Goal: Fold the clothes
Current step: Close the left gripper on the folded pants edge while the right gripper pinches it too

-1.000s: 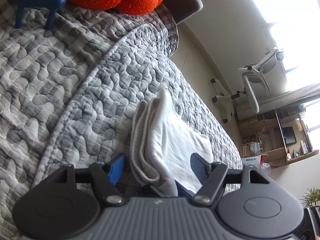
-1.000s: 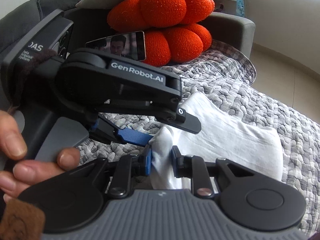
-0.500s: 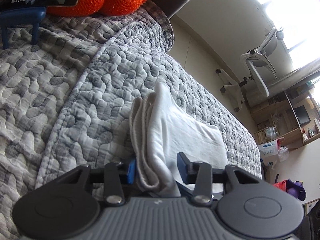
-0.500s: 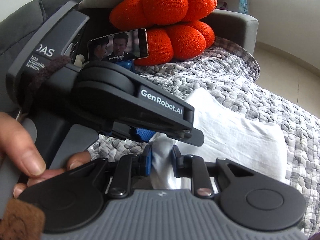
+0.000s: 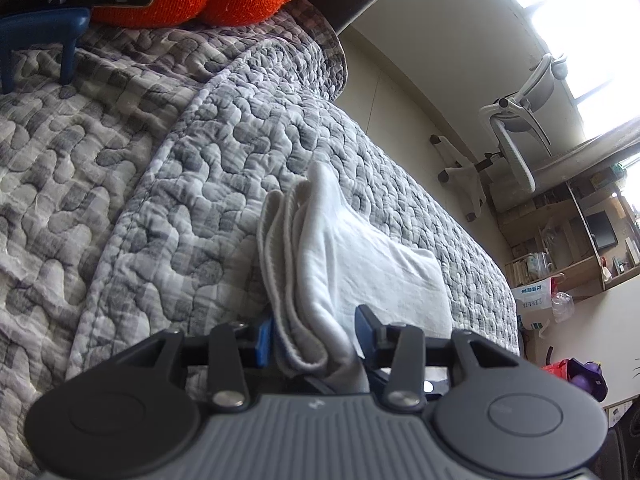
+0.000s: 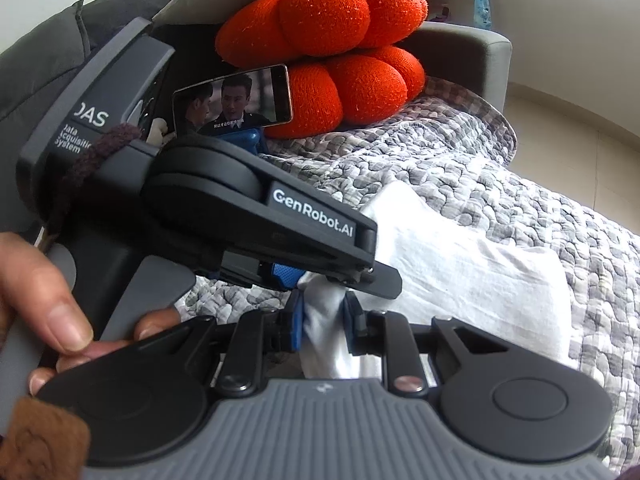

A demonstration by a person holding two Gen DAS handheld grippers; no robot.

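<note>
A folded white garment (image 5: 360, 264) (image 6: 460, 276) lies on the grey quilted cover (image 5: 160, 200). In the left wrist view its stacked folded edge fills the gap of my left gripper (image 5: 316, 332). Both blue pads touch the cloth while the jaws are opening slightly. The right wrist view shows that left gripper (image 6: 320, 278) from the side, lying over the garment's near corner. My right gripper (image 6: 324, 320) is shut on a bunched white corner of the same garment, just under the left one.
Orange pumpkin cushions (image 6: 340, 40) sit at the sofa's back, with a phone (image 6: 232, 98) on a blue stand (image 5: 40, 40) in front. A person's hand (image 6: 52, 300) holds the left gripper. Beyond the quilt's edge (image 5: 460, 240) are the floor and an office chair (image 5: 520, 132).
The left jaws, wide apart a second ago, have narrowed onto the garment's folded edge. The left gripper rolled a little. The right gripper has kept still on its corner.
</note>
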